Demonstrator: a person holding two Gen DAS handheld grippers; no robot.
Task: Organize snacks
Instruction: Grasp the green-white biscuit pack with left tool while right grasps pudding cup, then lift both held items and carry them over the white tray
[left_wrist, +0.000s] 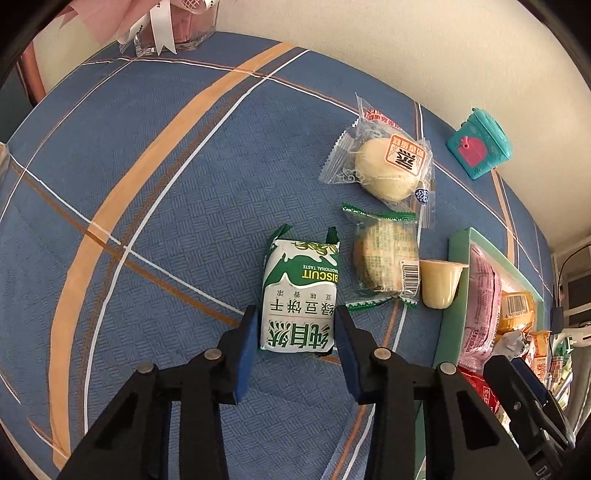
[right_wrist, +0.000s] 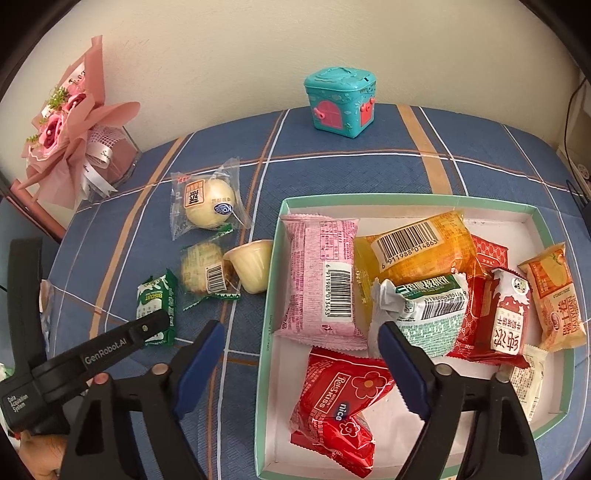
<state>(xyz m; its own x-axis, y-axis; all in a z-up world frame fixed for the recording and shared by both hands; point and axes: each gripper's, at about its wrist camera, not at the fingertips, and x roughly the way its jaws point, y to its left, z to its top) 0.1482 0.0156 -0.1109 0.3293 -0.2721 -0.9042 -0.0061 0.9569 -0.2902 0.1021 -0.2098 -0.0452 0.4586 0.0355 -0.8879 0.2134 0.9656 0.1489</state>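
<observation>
1. While your left gripper (left_wrist: 297, 328) sits low over the blue tablecloth (left_wrist: 166, 221), its pads bracket the near end of the green biscuit pack (left_wrist: 301, 295), touching or nearly so; you cannot tell whether they pinch it.
2. To its right lie a round biscuit in clear wrap (left_wrist: 384, 264), a pale bun (left_wrist: 384, 170) beyond, and a jelly cup (left_wrist: 439, 282) against the box.
3. Your right gripper (right_wrist: 301, 363) hangs wide apart over the near-left edge of the box (right_wrist: 406, 201), a red packet (right_wrist: 340, 410) beneath it among other snacks.
</observation>
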